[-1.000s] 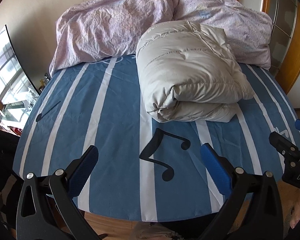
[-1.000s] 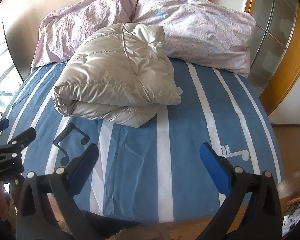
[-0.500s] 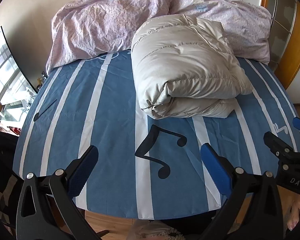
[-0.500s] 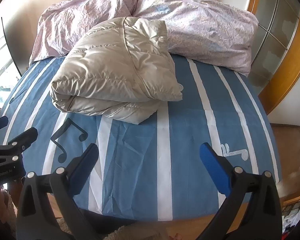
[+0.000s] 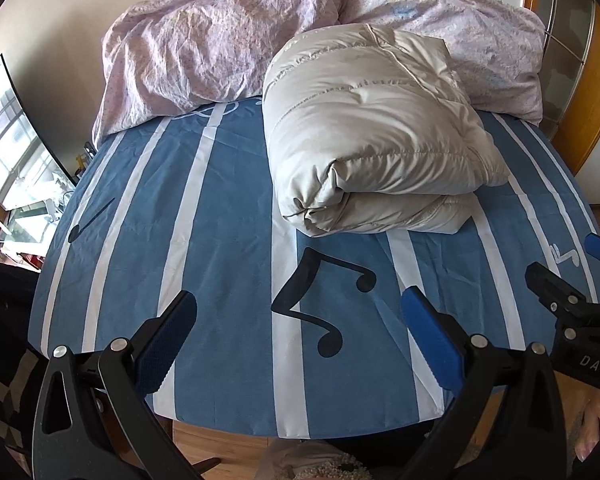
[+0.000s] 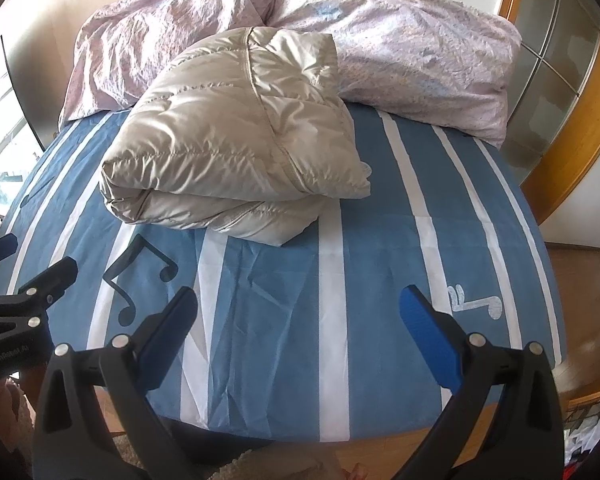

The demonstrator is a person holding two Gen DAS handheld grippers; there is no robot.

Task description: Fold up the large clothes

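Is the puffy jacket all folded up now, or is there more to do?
It looks done. The jacket lies doubled over in a thick bundle on the striped sheet, against the pink duvet. Nothing is in hand: the left gripper and right gripper are both open and empty, hovering near the bed's foot. At most, the loose lower corner might want tucking.

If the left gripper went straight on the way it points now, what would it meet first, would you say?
Probably the blue striped sheet near the black music note, since the open left gripper looks angled down at the bed; a flatter path would reach the folded beige puffer jacket.
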